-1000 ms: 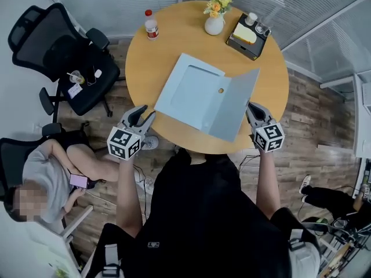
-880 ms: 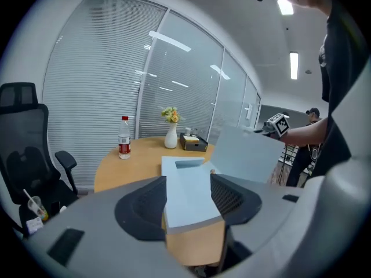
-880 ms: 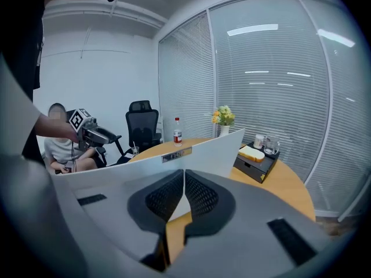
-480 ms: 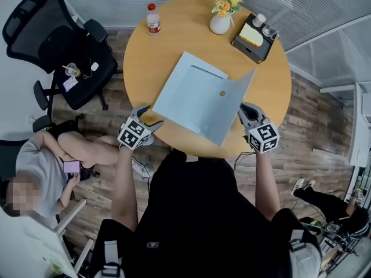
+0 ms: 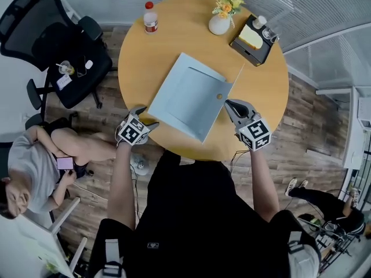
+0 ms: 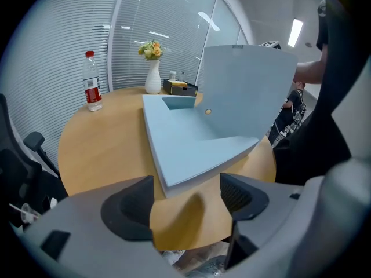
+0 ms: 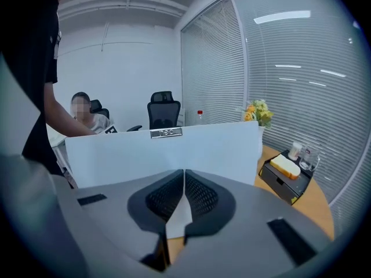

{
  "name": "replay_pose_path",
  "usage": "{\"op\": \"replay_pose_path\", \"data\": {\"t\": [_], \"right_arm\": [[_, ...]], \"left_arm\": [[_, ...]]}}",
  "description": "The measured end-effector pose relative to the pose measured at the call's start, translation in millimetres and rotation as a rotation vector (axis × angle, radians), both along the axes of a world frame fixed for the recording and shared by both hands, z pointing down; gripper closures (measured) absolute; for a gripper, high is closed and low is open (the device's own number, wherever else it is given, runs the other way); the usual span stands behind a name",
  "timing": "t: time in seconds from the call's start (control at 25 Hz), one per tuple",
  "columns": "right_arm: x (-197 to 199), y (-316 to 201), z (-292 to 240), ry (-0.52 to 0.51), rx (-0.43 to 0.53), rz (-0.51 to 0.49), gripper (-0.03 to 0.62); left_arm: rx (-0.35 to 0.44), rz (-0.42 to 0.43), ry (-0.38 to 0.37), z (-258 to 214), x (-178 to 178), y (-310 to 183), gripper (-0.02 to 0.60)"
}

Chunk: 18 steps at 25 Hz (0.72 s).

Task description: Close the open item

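The light-blue folder (image 5: 185, 97) is laid open on the round wooden table (image 5: 145, 57), near the edge closest to the person. Its cover (image 7: 174, 149) is held raised almost upright, its lower edge pinched between the closed jaws of the right gripper (image 5: 228, 104). The left gripper (image 6: 188, 198) is seen at the folder's near left corner with its jaws opening and spread wide; the corner is found just ahead of the gap, and nothing is pressed by either pad.

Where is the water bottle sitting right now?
In the head view the water bottle stands at the far left edge of the round table, left of the flower vase.
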State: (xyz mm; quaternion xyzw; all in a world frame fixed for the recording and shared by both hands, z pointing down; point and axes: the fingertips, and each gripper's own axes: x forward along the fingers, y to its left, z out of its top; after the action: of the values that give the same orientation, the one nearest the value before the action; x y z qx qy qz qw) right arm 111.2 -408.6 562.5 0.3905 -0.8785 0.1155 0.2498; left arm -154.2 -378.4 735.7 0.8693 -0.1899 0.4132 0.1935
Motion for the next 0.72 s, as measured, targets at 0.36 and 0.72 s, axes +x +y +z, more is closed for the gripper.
{"op": "replay_pose_path", "data": {"t": [0.36, 0.72], "right_arm": [[-26.0, -17.0, 6.0, 0.0, -0.003, -0.064, 0.586], [-47.1, -36.3, 21.4, 0.014, -0.013, -0.11, 0.586]], "left_arm": [[-0.021, 0.01, 0.036, 2.5, 12.6, 2.5, 0.234], [-0.048, 0.039, 0.076, -0.7, 29.7, 13.6, 0.235]]}}
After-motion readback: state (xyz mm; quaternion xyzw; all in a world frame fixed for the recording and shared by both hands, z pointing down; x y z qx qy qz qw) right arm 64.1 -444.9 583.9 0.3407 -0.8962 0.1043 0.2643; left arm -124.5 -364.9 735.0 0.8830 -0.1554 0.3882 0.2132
